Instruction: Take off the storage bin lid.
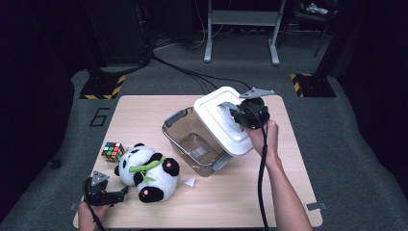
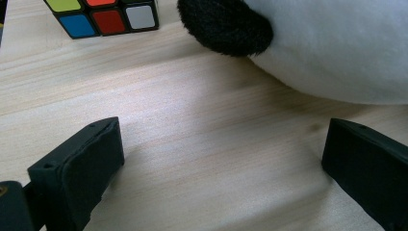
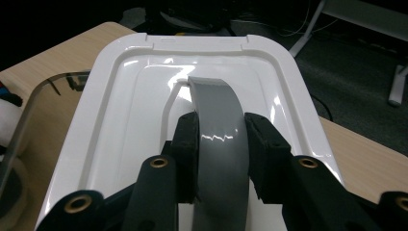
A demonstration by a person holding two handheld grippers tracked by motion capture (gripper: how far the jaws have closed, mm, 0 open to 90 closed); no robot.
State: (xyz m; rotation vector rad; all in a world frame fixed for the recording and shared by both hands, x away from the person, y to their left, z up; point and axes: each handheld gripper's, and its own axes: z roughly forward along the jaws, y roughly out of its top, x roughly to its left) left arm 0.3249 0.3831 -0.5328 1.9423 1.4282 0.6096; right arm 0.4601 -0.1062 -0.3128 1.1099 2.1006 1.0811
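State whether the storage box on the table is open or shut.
Open: the right tongs hold the white lid by its grey handle, tilted off the clear box.

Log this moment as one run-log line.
right gripper: shut on lid handle | lid: tilted over bin | left gripper: open by panda

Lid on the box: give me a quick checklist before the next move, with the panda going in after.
1. Right hand-held gripper shut on the lid by its grey handle: ok.
2. Lid off the box, tilted over its right side: ok.
3. Box inside free for the panda: cannot tell; something small lies on its floor.
4. Left hand-held gripper open: ok.
5. Panda between its jaws: not ok, it lies just ahead.
6. Rubik's cube apart from the panda: ok.
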